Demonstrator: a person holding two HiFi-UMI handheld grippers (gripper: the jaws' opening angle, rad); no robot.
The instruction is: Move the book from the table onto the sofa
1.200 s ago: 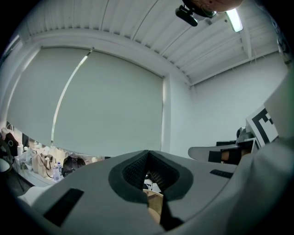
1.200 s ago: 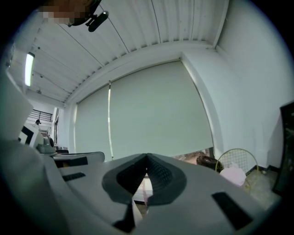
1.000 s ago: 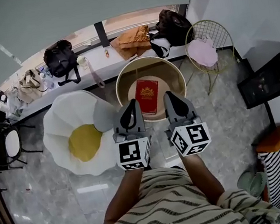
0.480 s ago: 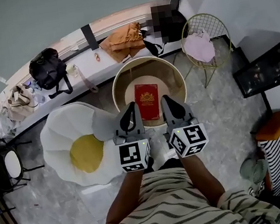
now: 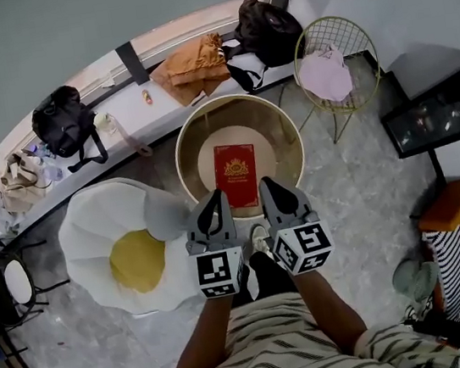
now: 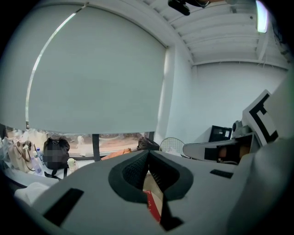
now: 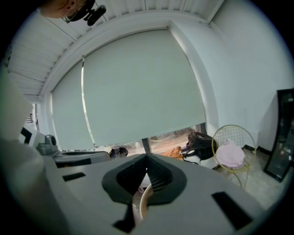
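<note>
On the round table the red book lies flat near the middle. Left gripper and right gripper hover side by side at its near rim, jaws together, holding nothing. The white-and-yellow sofa sits just left of the table.

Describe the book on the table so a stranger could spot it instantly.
Below the long white window ledge stands a round beige table. Flat at its centre lies a red book with a gold emblem, the only thing on it.
</note>
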